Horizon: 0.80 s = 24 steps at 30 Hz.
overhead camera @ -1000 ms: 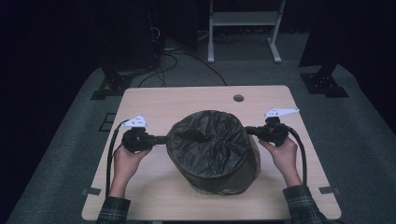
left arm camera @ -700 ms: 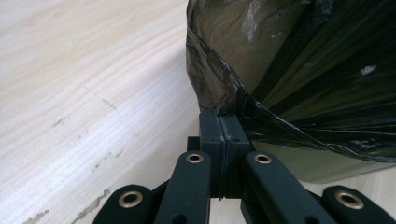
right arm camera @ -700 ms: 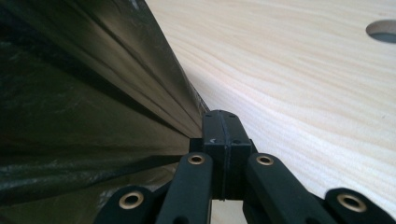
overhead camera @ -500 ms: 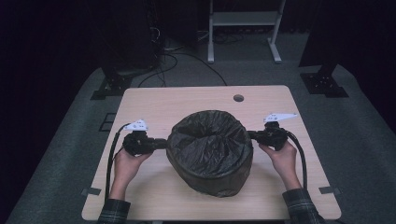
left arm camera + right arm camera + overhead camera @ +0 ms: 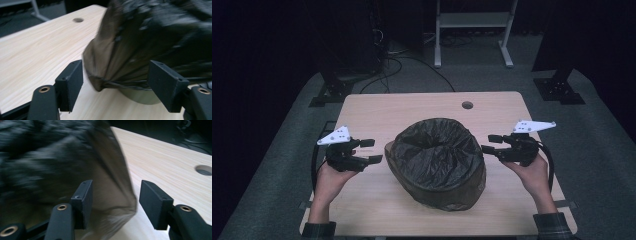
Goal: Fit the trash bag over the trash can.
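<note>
The loose black liner draped over the bin (image 5: 437, 162) at the middle of the table (image 5: 412, 107) is what I would worry about: from where things stand, its overhang looks slack enough to slip back off the rim or bunch up, and a grab that catches only a thin fold could tear the film or tug the whole bin sideways, since nothing is steadying it. On the left, the left gripper (image 5: 368, 151) hangs just beside the bin's near-left flank with its jaws spread wide and nothing between them; its own view shows the two black fingers (image 5: 70, 83) well apart, framing a pulled-down corner of the liner (image 5: 140, 50) without touching it. In the centre the bin sits leaning a little toward the person, its mouth lined and open. On the right, the right gripper (image 5: 492, 143) is likewise parted and empty, close to the bin's right side, its fingers (image 5: 82, 202) straddling the liner's hanging edge (image 5: 112, 195) with a clear gap.
</note>
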Tool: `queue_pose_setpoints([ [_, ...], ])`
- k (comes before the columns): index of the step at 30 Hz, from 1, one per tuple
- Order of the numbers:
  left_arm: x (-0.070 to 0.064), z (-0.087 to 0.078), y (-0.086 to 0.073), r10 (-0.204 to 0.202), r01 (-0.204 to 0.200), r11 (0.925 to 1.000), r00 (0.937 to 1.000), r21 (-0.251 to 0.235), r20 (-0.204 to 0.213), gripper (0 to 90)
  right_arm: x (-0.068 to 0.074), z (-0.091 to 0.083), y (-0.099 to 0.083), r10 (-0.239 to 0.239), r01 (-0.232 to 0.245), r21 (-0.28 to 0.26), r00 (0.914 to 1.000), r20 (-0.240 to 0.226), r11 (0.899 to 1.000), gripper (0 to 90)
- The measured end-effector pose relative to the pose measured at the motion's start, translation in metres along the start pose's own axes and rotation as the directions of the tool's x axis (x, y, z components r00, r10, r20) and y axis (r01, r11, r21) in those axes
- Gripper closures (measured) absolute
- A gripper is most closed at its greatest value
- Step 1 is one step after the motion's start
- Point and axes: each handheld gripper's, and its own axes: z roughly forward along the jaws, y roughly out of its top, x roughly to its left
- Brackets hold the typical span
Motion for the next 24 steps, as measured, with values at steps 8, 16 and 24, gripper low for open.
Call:
queue_pose_setpoints([
  [8,-0.009,0.006,0.007,0.055,-0.052,0.9977,0.9961,-0.043,0.069,26.7,0.014,-0.025,-0.008,-0.014,0.003,-0.067,0.9864,-0.164,0.998,41.2],
  [16,-0.004,0.024,0.012,0.062,-0.059,0.9977,0.991,-0.033,0.119,26.9,0.03,-0.018,-0.007,-0.071,0.057,-0.059,0.9571,-0.281,0.997,39.6],
  [24,-0.002,0.038,0.013,0.089,-0.086,0.996,0.9717,-0.025,0.219,52.9,0.037,-0.011,-0.008,-0.097,0.089,-0.04,0.9419,-0.321,0.995,60.6],
])
